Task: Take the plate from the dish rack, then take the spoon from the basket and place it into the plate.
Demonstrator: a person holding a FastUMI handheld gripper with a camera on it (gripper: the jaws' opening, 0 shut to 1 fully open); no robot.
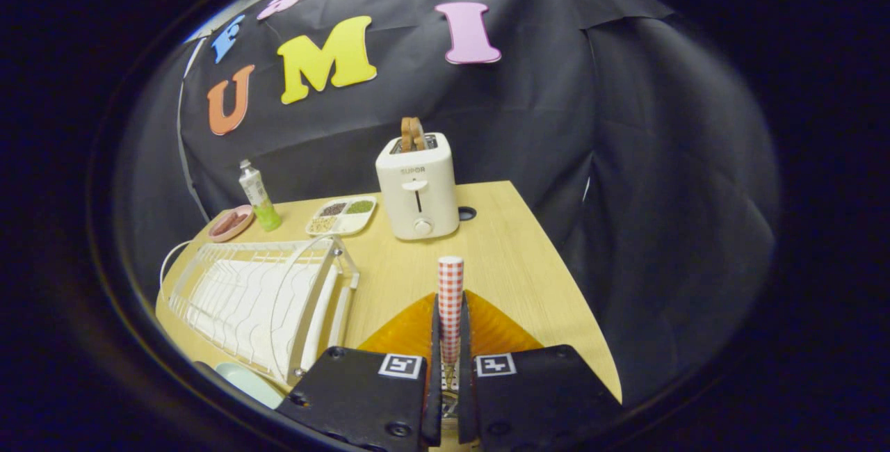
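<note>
My gripper (450,354): fingers close together, clamped on the spoon (450,306), its red-and-white checked handle sticking up betw. them, pressed from both sides. The spoon's bowl end is hidden down betw. the fingers. An orange ribbed basket (490,330) lies just ahead of and under the fingers, either side of the handle.

The white wire dish rack (264,299) sits to the left of my fingers on the wooden table (514,257). A pale green plate (247,382) lies on the table near the rack's near corner, just left of my left finger; only part of it shows.

Beyond the spoon: a white toaster (417,188) w/ toast in one slot. Left of it, a white divided tray (342,215) w/ grains; further left, a green bottle (259,196) just beside a pink dish (231,222) of sausages.
</note>
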